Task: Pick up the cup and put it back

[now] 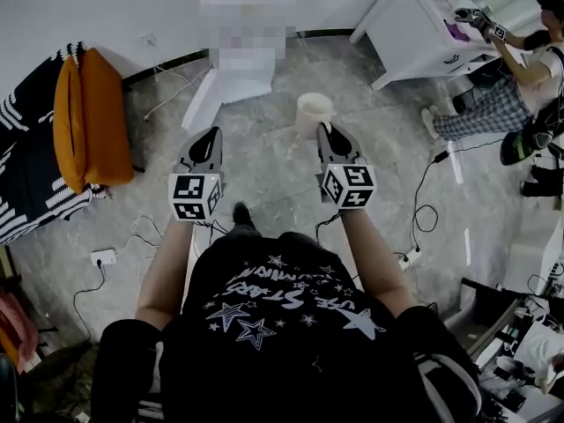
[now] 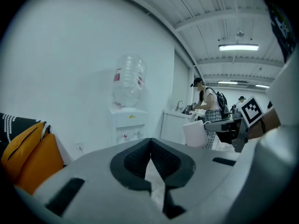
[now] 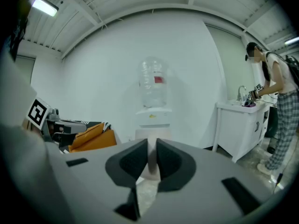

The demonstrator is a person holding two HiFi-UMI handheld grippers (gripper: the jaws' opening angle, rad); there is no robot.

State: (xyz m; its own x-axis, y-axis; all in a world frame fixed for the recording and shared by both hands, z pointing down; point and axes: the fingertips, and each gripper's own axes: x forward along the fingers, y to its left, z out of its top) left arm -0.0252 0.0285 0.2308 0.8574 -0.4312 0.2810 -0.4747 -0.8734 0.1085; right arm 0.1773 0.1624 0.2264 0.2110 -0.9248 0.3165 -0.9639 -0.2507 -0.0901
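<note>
A cream-coloured cup (image 1: 313, 111) hangs above the grey floor, just beyond my right gripper (image 1: 326, 130), whose jaws are shut on its near wall. In the right gripper view that wall (image 3: 152, 164) stands pinched between the two dark pads. From the left gripper view the cup (image 2: 195, 133) shows at the right, on the end of the right gripper (image 2: 236, 126). My left gripper (image 1: 210, 134) is level with the right one, to its left. Its jaws (image 2: 150, 146) meet at the tips with nothing in them.
A white water dispenser (image 3: 153, 113) with a bottle on top stands straight ahead against the wall. Orange cushions (image 1: 88, 122) lie at the left. A white sink cabinet (image 1: 414, 25) and another person (image 1: 520, 77) are at the right. Cables and a power strip (image 1: 103, 256) lie on the floor.
</note>
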